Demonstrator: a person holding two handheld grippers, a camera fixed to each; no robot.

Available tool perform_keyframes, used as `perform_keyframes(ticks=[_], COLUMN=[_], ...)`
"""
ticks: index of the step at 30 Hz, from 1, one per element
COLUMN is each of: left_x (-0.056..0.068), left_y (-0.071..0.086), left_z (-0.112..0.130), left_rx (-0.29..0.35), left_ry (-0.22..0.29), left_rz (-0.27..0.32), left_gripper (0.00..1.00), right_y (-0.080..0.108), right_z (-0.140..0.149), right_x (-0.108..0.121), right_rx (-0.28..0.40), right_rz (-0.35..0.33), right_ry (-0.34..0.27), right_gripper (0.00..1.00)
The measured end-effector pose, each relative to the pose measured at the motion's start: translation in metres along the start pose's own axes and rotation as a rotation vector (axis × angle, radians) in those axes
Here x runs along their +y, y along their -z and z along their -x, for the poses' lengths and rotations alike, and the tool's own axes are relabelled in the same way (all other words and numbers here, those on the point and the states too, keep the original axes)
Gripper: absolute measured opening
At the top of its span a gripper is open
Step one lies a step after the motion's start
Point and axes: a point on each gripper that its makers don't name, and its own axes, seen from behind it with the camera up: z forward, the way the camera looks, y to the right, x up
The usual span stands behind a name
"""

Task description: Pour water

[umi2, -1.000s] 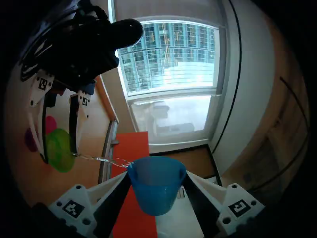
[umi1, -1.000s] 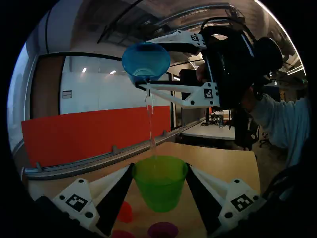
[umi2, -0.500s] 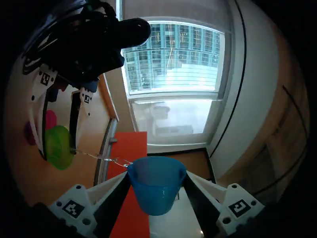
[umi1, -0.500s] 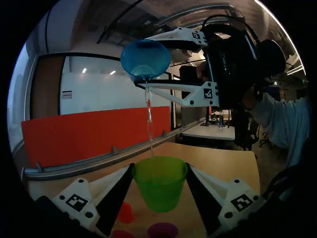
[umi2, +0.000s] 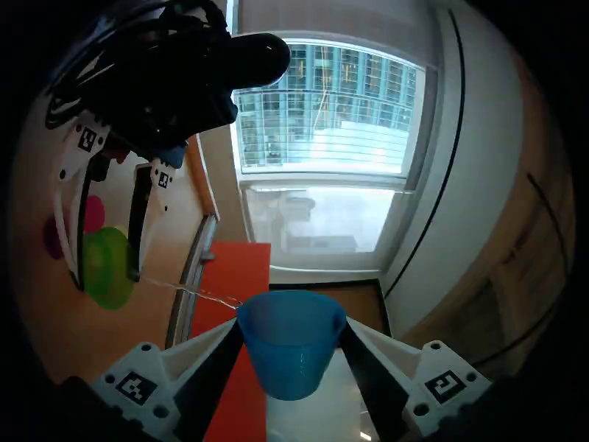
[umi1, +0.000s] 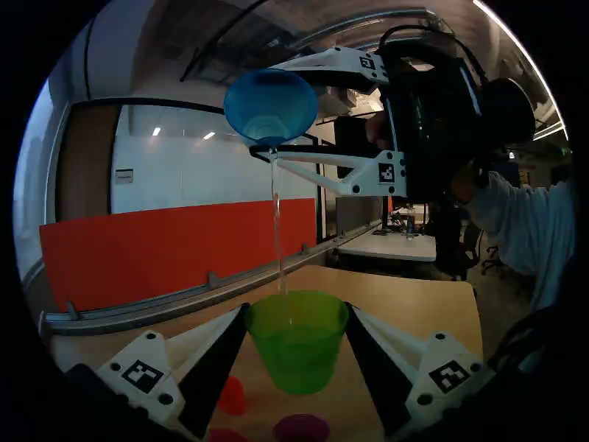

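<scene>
Left gripper (umi1: 296, 313): pinched on the green cup (umi1: 297, 346), one finger pressed to each side of its wall; the cup is held upright above the wooden table (umi1: 420, 302).
Right gripper (umi2: 291, 328): clamped from both sides on the blue cup (umi2: 292, 353); in the left gripper view it is seen raised above the green cup, held by a hand in a light sleeve (umi1: 523, 228).
Blue cup: tipped with its mouth turned toward the left gripper's camera and its lip directly over the green cup.
Water (umi1: 277, 221): a thin stream is seen falling from the blue cup's lower lip into the green cup's open mouth.
Green cup contents: how much is inside cannot be told.
Table: a red cup (umi1: 233, 394) and a purple cup (umi1: 302, 426) are seen under the green cup, toward the near edge, partly hidden.
Far edge of table: lined by a metal rail (umi1: 221, 283), with an orange panel (umi1: 169, 250) behind it.
</scene>
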Motion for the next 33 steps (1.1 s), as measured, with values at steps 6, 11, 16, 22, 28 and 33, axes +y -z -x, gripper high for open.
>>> perform_keyframes(ticks=[6,11,16,22,28,33], left_x=[0.0003,0.0006,0.0008,0.0005,0.0000,0.0004], left_y=[-0.0010,-0.0008,-0.0014,-0.0027,-0.0037,-0.0040], left_z=[-0.0018,-0.0036,-0.0045,-0.0046,-0.0053,-0.0068], left_rx=[0.002,0.002,0.003,0.004,0.006,0.009], left_ry=[0.000,-0.002,-0.001,-0.002,0.000,-0.001], left_rz=[0.001,0.000,0.001,0.000,-0.001,-0.001], left_gripper=[0.90,0.90,0.90,0.90,0.90,0.90], right_y=[0.0000,0.0008,0.0022,0.0042,0.0051,0.0063], right_z=[-0.0024,-0.0043,-0.0062,-0.0086,-0.0090,-0.0076], right_x=[0.0008,0.0000,0.0000,0.0003,0.0001,0.0019], right_rx=[0.001,0.001,0.000,0.001,0.002,0.004], right_rz=[-0.001,-0.002,-0.002,0.002,0.006,0.009], right_ry=[0.024,0.047,0.071,0.095,0.098,0.068], right_gripper=[0.90,0.90,0.90,0.90,0.90,0.90])
